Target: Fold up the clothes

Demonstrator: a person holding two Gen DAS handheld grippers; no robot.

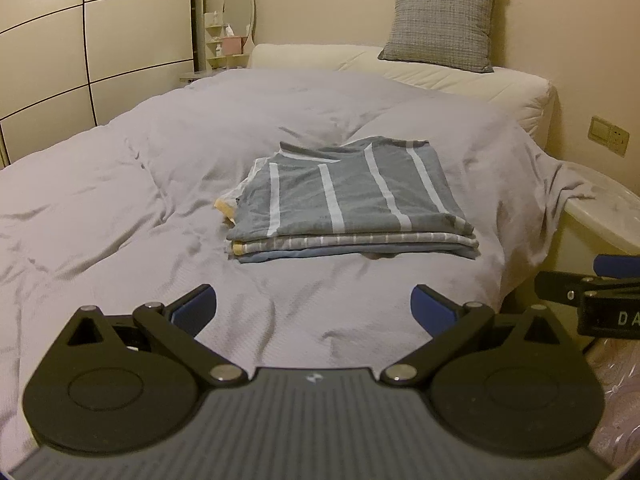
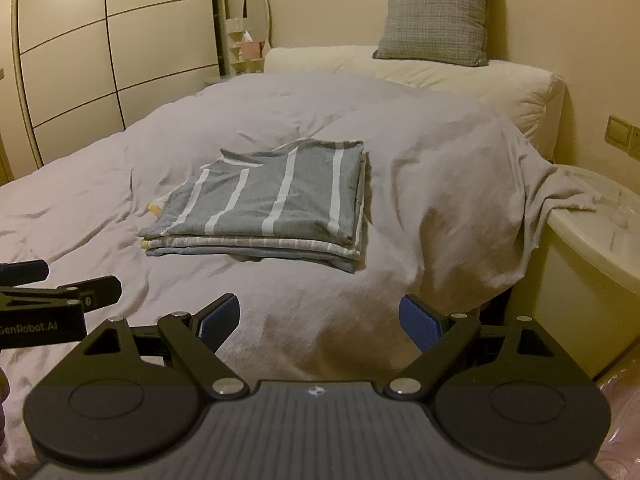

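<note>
A folded stack of clothes lies on the bed, a grey top with white stripes uppermost, with striped, blue and yellow-edged layers under it. It also shows in the right wrist view. My left gripper is open and empty, held back from the stack's near edge. My right gripper is open and empty, also short of the stack and a little to its right. Each gripper shows at the edge of the other's view: the right one and the left one.
The bed is covered by a pale lilac duvet, rumpled. A grey cushion leans on the cream headboard. A wardrobe lines the left wall. A white bedside unit stands right of the bed, with a wall switch above.
</note>
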